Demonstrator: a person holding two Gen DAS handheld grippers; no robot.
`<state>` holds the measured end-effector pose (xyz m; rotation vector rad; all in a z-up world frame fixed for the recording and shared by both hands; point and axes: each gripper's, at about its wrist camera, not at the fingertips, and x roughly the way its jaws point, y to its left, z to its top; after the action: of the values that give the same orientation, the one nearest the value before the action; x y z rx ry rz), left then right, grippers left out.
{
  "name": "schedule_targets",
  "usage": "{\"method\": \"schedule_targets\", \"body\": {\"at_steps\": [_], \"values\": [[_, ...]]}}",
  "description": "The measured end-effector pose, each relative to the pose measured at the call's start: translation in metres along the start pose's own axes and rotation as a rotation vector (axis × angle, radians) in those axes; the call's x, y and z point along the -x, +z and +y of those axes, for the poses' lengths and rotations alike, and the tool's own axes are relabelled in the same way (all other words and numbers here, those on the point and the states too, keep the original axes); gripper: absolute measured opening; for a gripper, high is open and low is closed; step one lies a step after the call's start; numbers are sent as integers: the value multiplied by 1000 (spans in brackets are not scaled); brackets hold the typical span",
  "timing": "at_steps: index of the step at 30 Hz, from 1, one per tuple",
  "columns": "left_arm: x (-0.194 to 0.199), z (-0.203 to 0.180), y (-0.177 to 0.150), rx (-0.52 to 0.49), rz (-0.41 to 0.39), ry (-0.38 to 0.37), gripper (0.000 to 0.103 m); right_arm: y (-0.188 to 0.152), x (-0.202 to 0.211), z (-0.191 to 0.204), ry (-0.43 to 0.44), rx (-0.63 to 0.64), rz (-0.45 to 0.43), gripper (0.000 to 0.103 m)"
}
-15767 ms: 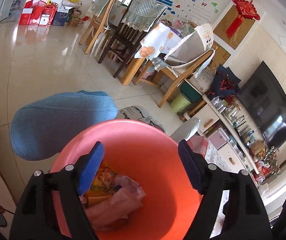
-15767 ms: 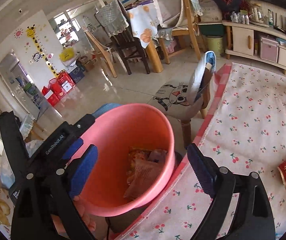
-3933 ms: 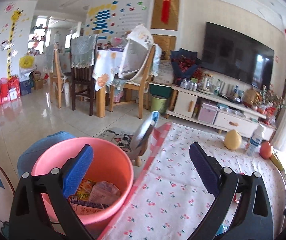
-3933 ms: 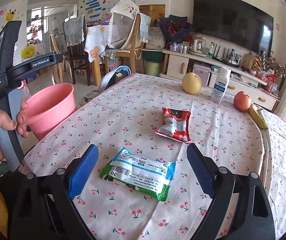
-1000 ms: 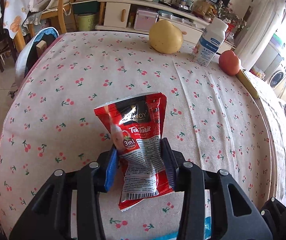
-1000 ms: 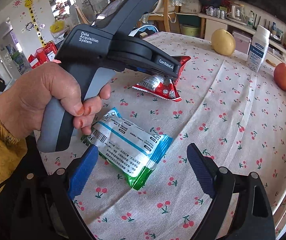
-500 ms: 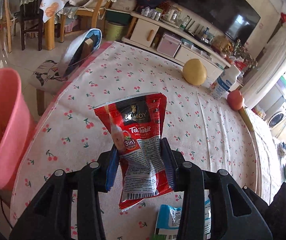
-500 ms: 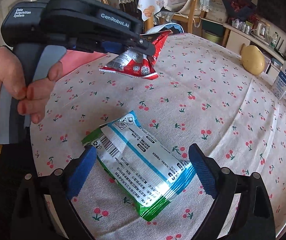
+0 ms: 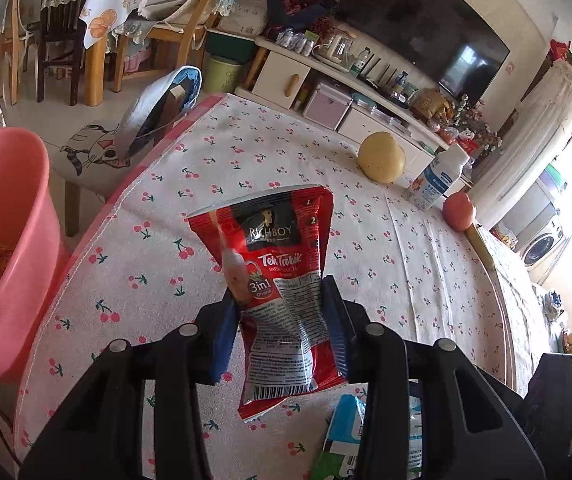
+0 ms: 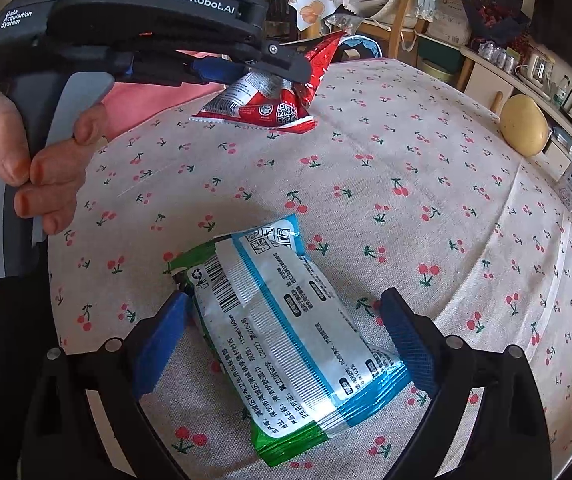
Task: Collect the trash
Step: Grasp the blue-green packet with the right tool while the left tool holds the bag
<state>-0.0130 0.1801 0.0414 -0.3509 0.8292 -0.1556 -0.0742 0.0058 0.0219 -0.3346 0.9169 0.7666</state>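
1. Your left gripper is pinching the red sachet at its lower half; both blue pads are pressing into its sides, and it is hanging clear above the tablecloth.
2. In the right wrist view, your left hand is squeezing the grey trigger handle, and the sachet is sticking out of the tool's tip, above the table's far-left edge.
3. The pink bucket is sitting off the table's left edge, below the cloth's level; some wrappers are showing inside it.
4. Your right gripper is standing spread wide, its jaws having just been opening, and it is straddling the green-and-blue pack.
5. The left pad is sitting just beside the pack's barcode corner; whether it is touching, I cannot tell. The right pad is standing apart from the pack.
6. The pack is lying flat on the cloth, running diagonally, near your edge of the table.
7. A yellow fruit, a white bottle and a red fruit are standing together at the table's far side, well apart from both wrappers.
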Motion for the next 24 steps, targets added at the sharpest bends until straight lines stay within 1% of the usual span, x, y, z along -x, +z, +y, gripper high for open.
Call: {"method": "schedule_targets", "body": {"at_steps": [5, 7, 13, 20, 24], "values": [[-2, 0, 0, -14, -1, 1, 42, -2, 0, 1, -15, 8, 3, 93], [-2, 0, 1, -16, -3, -3, 42, -3, 3, 3, -16, 6, -4, 82], [-1, 0, 1, -22, -2, 2, 42, -7, 10, 3, -28, -7, -13, 64], [5, 3, 3, -24, -23, 18, 42, -10, 16, 8, -64, -24, -38, 53], [9, 4, 5, -28, -36, 16, 42, -11, 19, 5, -77, -62, -49, 49]]}}
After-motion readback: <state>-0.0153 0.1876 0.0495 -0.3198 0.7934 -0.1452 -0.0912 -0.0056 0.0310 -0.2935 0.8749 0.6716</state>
